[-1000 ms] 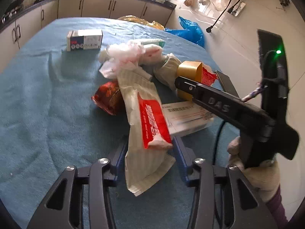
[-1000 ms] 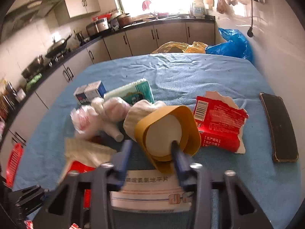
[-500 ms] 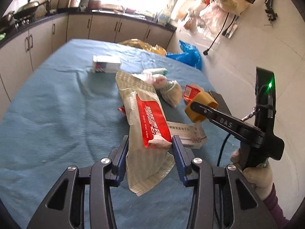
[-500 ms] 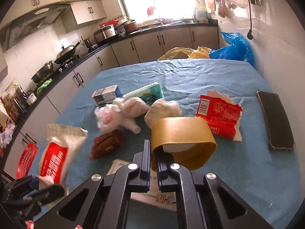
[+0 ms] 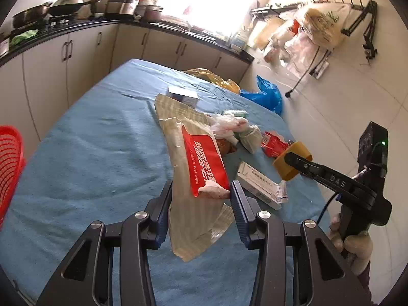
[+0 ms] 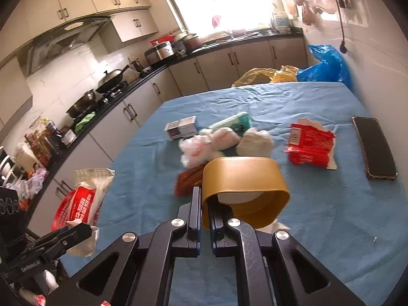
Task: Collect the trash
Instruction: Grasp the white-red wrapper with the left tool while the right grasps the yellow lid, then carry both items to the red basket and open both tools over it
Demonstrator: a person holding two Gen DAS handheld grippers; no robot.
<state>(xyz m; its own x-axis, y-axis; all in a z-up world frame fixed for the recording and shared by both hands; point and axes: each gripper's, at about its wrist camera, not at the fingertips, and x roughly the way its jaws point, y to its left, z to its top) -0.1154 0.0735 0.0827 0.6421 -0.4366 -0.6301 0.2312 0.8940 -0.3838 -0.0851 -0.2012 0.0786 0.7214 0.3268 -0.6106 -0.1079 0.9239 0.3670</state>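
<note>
My left gripper (image 5: 201,193) is shut on a beige wet-wipe packet with a red label (image 5: 199,168) and holds it above the blue table; it also shows in the right wrist view (image 6: 81,204). My right gripper (image 6: 202,204) is shut on the wall of a gold paper cup (image 6: 244,191), lifted off the table; the cup also shows in the left wrist view (image 5: 290,164). More trash lies on the cloth: crumpled white plastic (image 6: 204,145), a brown wrapper (image 6: 187,181), a torn red packet (image 6: 311,145), a white flat box (image 5: 260,186).
A red mesh basket (image 5: 10,168) stands off the table's left edge. A black phone (image 6: 374,148) lies at the table's right side. A small carton (image 6: 182,128) and a green tissue pack (image 6: 234,122) lie farther back. Blue and yellow bags (image 6: 323,66) sit beyond the far edge.
Both grippers have risen and pulled back from the pile, each carrying its item. The right gripper closed on the cup wall. The red basket has come into the left view.
</note>
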